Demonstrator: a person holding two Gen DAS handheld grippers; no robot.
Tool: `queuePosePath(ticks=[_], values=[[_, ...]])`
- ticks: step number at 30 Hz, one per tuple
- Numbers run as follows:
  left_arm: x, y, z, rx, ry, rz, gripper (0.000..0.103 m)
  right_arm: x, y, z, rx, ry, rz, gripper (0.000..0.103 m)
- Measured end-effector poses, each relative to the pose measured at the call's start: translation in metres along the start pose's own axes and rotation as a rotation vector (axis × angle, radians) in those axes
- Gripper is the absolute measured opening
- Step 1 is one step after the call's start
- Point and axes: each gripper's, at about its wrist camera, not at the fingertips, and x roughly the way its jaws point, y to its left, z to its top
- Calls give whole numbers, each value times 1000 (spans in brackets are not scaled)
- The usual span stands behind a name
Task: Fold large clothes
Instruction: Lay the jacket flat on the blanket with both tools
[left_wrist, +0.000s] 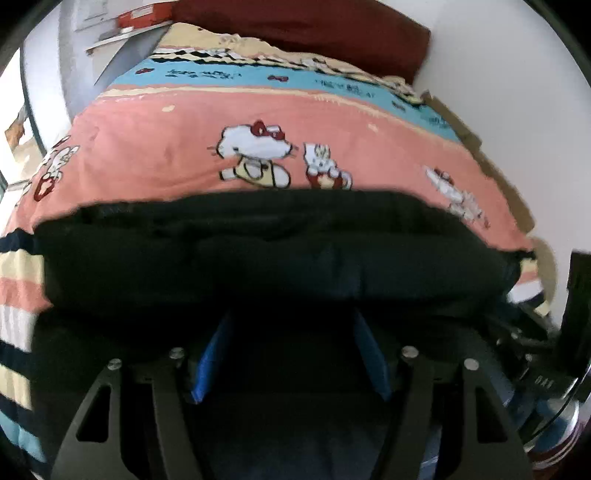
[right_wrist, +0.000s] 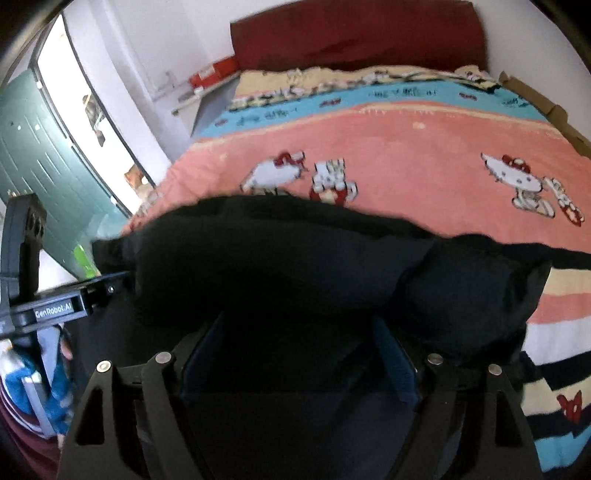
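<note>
A black garment (left_wrist: 277, 258) is seen bunched across the near edge of a cartoon-print bedspread (left_wrist: 258, 122), its dark cloth draped over both tools. The left gripper (left_wrist: 291, 325) and right gripper (right_wrist: 299, 332) are each buried in fabric between widely set blue pads (left_wrist: 207, 365); whether cloth is pinched cannot be told. The fold is judged best made with both edges kept level and carried evenly toward the far headboard (right_wrist: 354, 33).
</note>
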Motion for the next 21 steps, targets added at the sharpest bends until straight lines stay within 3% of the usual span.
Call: queuePosePath(ticks=[9, 14, 18, 21], values=[[28, -1, -7, 3, -21, 51, 66, 39, -16, -17, 27, 1, 18, 82], [10, 3, -7, -10, -31, 61, 66, 32, -14, -16, 27, 11, 10, 82], [-30, 14, -21, -21, -151, 147, 66, -7, -12, -18, -9, -73, -19, 82], [-36, 21, -29, -6, -167, 232, 66, -21, -21, -25, -23, -91, -47, 82]])
